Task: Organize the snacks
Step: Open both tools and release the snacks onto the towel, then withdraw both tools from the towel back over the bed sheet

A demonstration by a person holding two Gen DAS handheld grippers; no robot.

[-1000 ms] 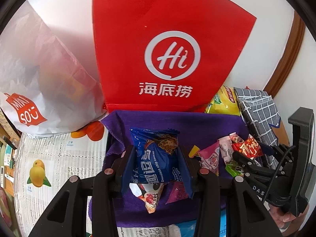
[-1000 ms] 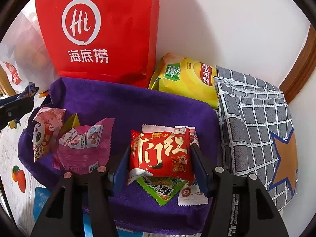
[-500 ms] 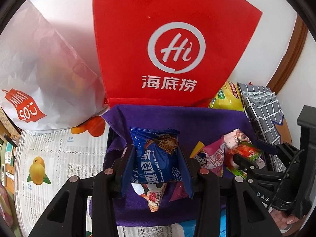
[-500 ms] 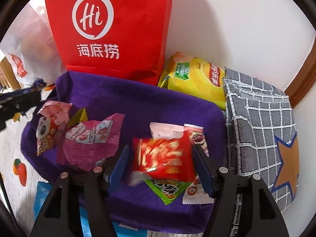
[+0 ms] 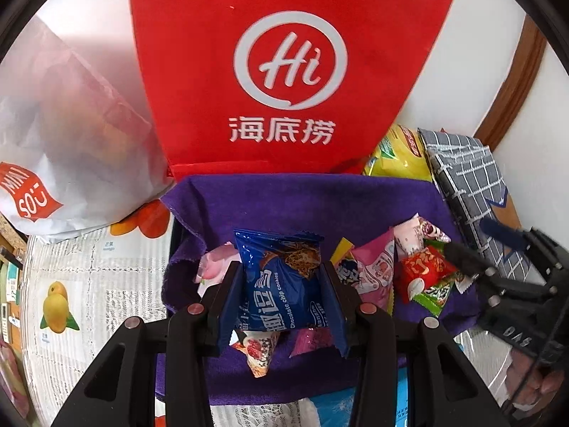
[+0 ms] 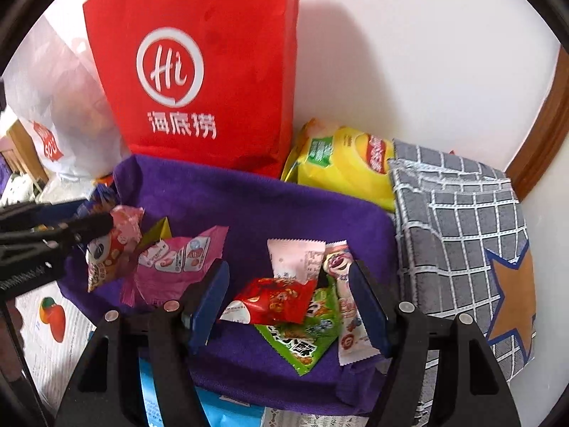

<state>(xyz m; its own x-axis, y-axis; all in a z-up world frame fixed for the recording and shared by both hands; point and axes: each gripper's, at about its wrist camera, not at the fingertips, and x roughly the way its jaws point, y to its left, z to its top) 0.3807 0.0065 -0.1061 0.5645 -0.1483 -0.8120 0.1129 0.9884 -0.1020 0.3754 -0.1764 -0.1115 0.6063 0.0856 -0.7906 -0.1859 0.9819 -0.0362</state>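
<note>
My left gripper (image 5: 281, 295) is shut on a blue chocolate chip cookie packet (image 5: 281, 284) and holds it over the purple cloth-lined tray (image 5: 302, 203). My right gripper (image 6: 288, 306) is open above the tray (image 6: 277, 206). The red snack packet (image 6: 274, 300) lies loose between its fingers, on top of a green packet (image 6: 302, 341) and pink-white packets (image 6: 295, 259). Pink packets (image 6: 177, 256) lie at the tray's left. The red packet (image 5: 423, 270) and the right gripper (image 5: 498, 277) also show in the left wrist view.
A red "Hi" bag (image 5: 284, 71) stands behind the tray, a white Miniso bag (image 5: 53, 135) to its left. A yellow chips bag (image 6: 341, 163) and a grey checked cloth box (image 6: 458, 235) sit on the right. A fruit-print tablecloth (image 5: 71, 284) covers the table.
My right gripper opened and let go of the red packet, which dropped onto the packets in the tray. My left gripper kept its hold on the blue packet and moved closer to the tray.
</note>
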